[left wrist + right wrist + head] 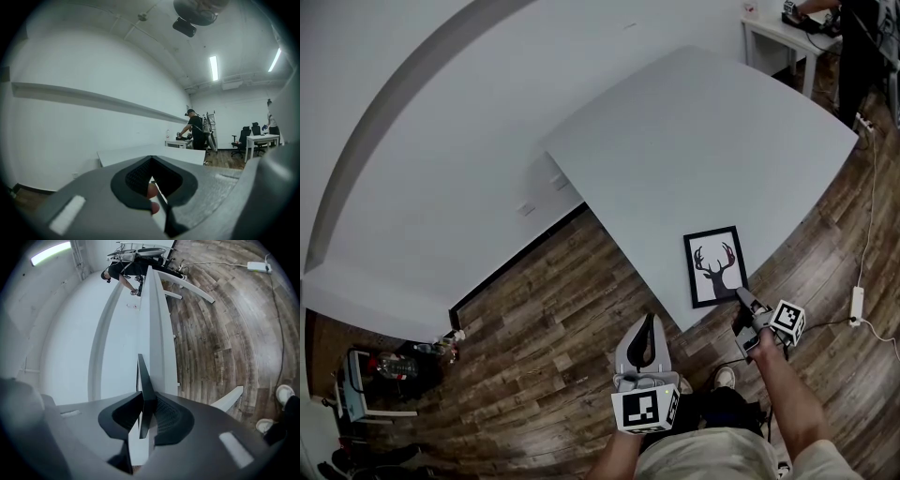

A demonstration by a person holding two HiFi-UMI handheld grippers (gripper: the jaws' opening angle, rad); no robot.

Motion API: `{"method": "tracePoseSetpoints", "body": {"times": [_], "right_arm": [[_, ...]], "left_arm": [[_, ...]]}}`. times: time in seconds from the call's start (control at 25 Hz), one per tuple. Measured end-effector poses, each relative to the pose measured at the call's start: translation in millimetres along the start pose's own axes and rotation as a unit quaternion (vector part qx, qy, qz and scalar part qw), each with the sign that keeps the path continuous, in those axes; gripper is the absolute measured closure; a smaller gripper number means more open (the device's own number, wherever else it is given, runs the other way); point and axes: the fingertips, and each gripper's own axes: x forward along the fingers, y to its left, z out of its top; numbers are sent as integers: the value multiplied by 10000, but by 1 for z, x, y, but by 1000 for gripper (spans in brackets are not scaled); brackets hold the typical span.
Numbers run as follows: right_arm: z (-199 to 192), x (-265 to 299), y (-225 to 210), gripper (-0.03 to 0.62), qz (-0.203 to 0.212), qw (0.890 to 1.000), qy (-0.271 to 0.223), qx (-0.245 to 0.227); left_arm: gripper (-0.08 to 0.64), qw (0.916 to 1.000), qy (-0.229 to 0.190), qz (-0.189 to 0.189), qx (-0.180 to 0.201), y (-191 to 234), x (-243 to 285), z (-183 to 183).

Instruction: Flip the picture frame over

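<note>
1. The black rectangular picture frame with a deer-head silhouette print [715,267] lies picture-up on the large white tabletop [703,141]. It sits lower right of centre in the head view, close to the table's near corner, where the person can reach it from the floor side.
2. The right gripper [742,296] comes in low at the frame's lower right corner. In its own view the frame runs edge-on up the middle and both jaws are pinched onto that thin black edge. A grip on the rim, not on the face, looks chosen so the frame can be levered up and swung over.
3. The left gripper [651,321] hangs bottom centre of the head view, above the dark wood-plank floor [544,328] and off the table. Its jaws meet at the tips with nothing held. I judge it is parked out of the way.
4. From here the flip seems barely begun: the print faces up, and the frame appears to lie about flat.
</note>
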Motion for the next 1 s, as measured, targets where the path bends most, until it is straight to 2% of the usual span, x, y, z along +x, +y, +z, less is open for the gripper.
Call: {"method": "tracePoseSetpoints", "body": {"times": [0.24, 0.32, 0.48, 0.72, 0.88, 0.92, 1.0], "right_arm": [[5, 3, -1, 483, 49, 10000, 30, -2], [6, 1, -1, 449, 22, 9999, 12, -134], [8, 0, 7, 394, 165, 9976, 68, -662], [20, -16, 21, 374, -152, 9866, -14, -1624], [29, -35, 48, 373, -306, 9711, -364, -2339], [31, -39, 59, 373, -301, 9610, -437, -2712], [31, -46, 88, 380, -253, 9291, -525, -3651]], "left_arm": [[560, 10000, 16, 11, 6, -3, 4, -1], [560, 10000, 8, 6, 6, -4, 5, -1], [560, 10000, -49, -7, -5, -1, 5, -2], [560, 9999, -75, -20, -76, -2, 8, 4], [560, 9998, -146, -75, -111, -3, 10, 5], [560, 9997, -167, -93, -118, -4, 11, 5], [560, 9996, -199, -118, -129, -6, 14, 7]]}}
